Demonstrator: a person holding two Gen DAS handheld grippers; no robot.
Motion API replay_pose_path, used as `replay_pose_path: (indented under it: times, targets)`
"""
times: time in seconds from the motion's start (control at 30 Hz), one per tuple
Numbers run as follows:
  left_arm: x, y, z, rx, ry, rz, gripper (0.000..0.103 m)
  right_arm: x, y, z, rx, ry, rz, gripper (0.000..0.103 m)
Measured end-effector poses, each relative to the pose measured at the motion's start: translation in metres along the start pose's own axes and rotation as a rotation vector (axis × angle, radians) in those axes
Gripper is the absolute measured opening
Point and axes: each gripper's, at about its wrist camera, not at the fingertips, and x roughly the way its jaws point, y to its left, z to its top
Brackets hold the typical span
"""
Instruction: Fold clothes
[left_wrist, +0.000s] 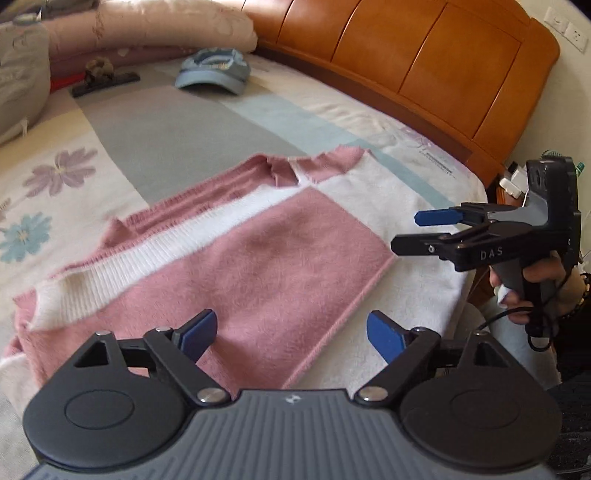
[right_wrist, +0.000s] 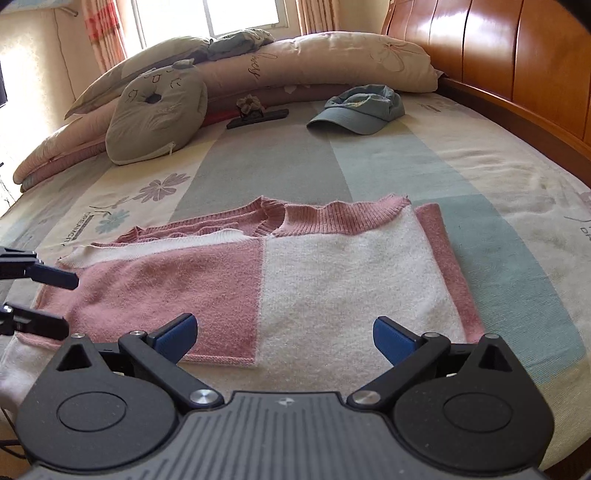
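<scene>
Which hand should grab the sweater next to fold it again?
Probably the left. The left gripper hangs open over the pink half of the sweater, near its hem. The right gripper is open too, but it looks farther back.

A blue cap lies near pillows and headboard.
</scene>
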Motion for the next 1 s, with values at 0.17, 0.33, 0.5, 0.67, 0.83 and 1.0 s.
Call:
replay_pose_path:
  times: [0.17, 0.33, 0.5, 0.67, 0.83, 1.0]
  targets:
    - [0.001, -0.015, 0.01, 0.045, 0.005, 0.089, 0.088, 0.001, -0.012, -0.011, 0.037, 0.001, -0.007, 0.103]
    - [0.016, -0.017, 0.015, 0.074, 0.022, 0.059, 0.089, -0.006, -0.027, -0.007, 0.092, -0.04, -0.041, 0.103]
    - [0.023, -0.017, 0.023, 0.078, 0.053, 0.102, 0.09, -0.005, -0.032, -0.011, 0.098, -0.035, -0.031, 0.103]
    - [-0.014, -0.022, 0.024, 0.119, 0.027, 0.21, 0.09, -0.016, -0.027, -0.013, 0.145, -0.045, -0.024, 0.103]
    - [-0.039, -0.035, -0.013, 0.19, 0.099, 0.289, 0.09, -0.03, -0.018, -0.024, 0.195, -0.067, 0.041, 0.103]
    - [-0.046, -0.042, -0.065, 0.194, 0.177, 0.427, 0.09, -0.046, -0.004, -0.033, 0.183, -0.085, 0.066, 0.103]
